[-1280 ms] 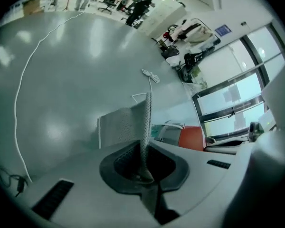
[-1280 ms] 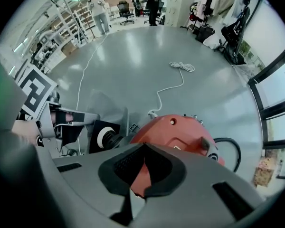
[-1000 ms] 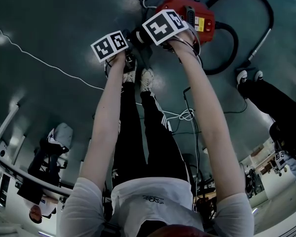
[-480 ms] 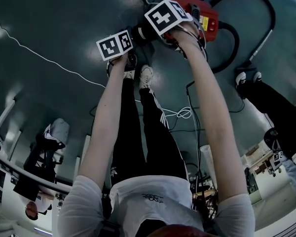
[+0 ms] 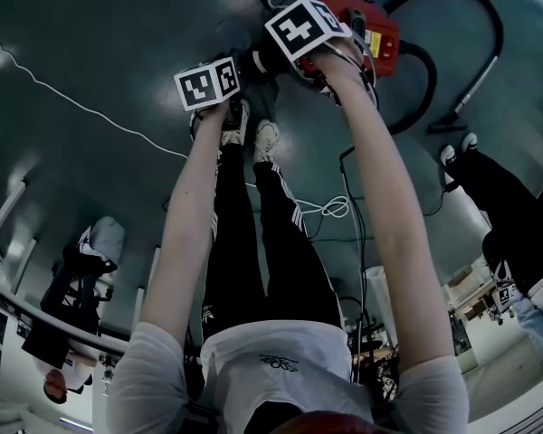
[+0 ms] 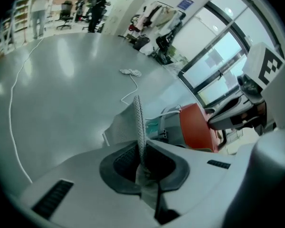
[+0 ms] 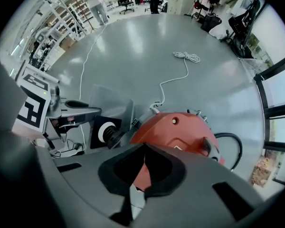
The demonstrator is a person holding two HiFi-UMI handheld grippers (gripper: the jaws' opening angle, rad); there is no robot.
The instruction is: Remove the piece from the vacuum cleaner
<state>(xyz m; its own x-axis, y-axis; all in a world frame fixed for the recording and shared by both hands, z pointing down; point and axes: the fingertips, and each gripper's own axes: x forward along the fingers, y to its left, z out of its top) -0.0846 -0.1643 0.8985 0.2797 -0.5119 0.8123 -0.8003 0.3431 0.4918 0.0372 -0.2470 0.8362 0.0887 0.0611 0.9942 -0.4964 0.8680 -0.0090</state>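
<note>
Overhead, the marker cubes (image 5: 206, 84) hide the jaws, yet the left gripper (image 6: 140, 148) clamps the gray dust bag (image 7: 111, 106) edge-on beside the red vacuum cleaner (image 7: 178, 132), with the right gripper (image 7: 143, 148) closed above it, both where they were before.

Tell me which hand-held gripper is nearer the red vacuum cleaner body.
Right. The right hand-held gripper sits over the red vacuum cleaner body, at its near edge. The left hand-held gripper is off to its side, shut on a grey perforated piece.
</note>
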